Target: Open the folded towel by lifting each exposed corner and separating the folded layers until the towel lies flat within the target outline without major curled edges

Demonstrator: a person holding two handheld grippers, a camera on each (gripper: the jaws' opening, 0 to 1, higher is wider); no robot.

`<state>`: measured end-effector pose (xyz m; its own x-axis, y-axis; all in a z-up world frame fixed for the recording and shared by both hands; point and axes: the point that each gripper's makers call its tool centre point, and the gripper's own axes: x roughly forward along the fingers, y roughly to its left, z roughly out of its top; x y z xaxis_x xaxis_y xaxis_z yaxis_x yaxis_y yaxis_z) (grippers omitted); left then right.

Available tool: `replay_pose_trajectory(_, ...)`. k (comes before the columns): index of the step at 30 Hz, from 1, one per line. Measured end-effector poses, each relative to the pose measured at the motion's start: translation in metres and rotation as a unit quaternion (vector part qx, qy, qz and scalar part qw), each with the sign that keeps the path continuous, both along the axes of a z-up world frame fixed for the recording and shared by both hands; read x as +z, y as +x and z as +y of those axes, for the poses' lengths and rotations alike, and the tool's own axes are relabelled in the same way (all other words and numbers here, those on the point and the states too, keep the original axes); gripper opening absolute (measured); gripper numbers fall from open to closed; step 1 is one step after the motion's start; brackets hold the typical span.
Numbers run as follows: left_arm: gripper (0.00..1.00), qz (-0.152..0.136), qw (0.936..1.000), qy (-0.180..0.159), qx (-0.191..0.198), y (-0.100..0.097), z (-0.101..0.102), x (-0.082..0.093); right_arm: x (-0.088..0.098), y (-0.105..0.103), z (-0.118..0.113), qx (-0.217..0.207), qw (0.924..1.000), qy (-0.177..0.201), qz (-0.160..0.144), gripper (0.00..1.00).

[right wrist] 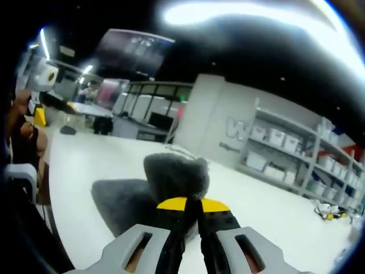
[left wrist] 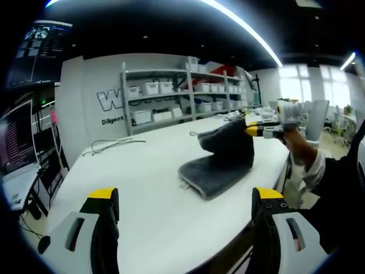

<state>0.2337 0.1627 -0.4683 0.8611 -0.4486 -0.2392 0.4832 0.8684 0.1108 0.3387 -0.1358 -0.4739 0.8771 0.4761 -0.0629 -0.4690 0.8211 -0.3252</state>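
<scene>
Item one, my left gripper [left wrist: 185, 208]: its two grey jaws with yellow tips stand wide apart at the bottom of the left gripper view, released, nothing between them, hovering over the near part of the white table [left wrist: 142, 188]. Item two, my right gripper [right wrist: 186, 205]: in the right gripper view its yellow-tipped jaws are pressed together, clenched on a raised fold of the dark grey towel [right wrist: 171, 171]; the left gripper view shows it coming in from the right, its yellow tips at the lifted peak of the cloth, with the person's hand [left wrist: 299, 145] and dark sleeve behind it. Item three, the towel: it sits on the white table toward the far right edge, part lying flat, part pulled up into a hump under the right gripper; I see it still folded over itself. I cannot make out a target outline on the tabletop. Item four, a thin cable [left wrist: 111, 146] lying loose on the table, well apart from the towel. Item five, metal shelving [left wrist: 182, 91] with white storage bins along the back wall. Item six, a monitor [left wrist: 17, 140] at the far left.
</scene>
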Motion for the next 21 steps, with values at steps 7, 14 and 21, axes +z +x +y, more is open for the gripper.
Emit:
replay_pose_trajectory(7, 0.95, -0.001, 1.0, 0.003, 0.003, -0.001, 0.0, 0.0, -0.001, -0.001, -0.005, -0.007, 0.9999, 0.008, 0.003, 0.02)
replay_pose_trajectory(14, 0.95, 0.0, 1.0, 0.002, 0.002, -0.001, 0.0, 0.0, -0.002, -0.002, -0.014, -0.017, 0.9998, 0.013, 0.004, 0.02)
replay_pose_trajectory(21, 0.95, -0.001, 1.0, 0.002, 0.002, -0.001, 0.0, 0.0, -0.004, -0.003, -0.018, -0.023, 0.9996, 0.017, 0.005, 0.02)
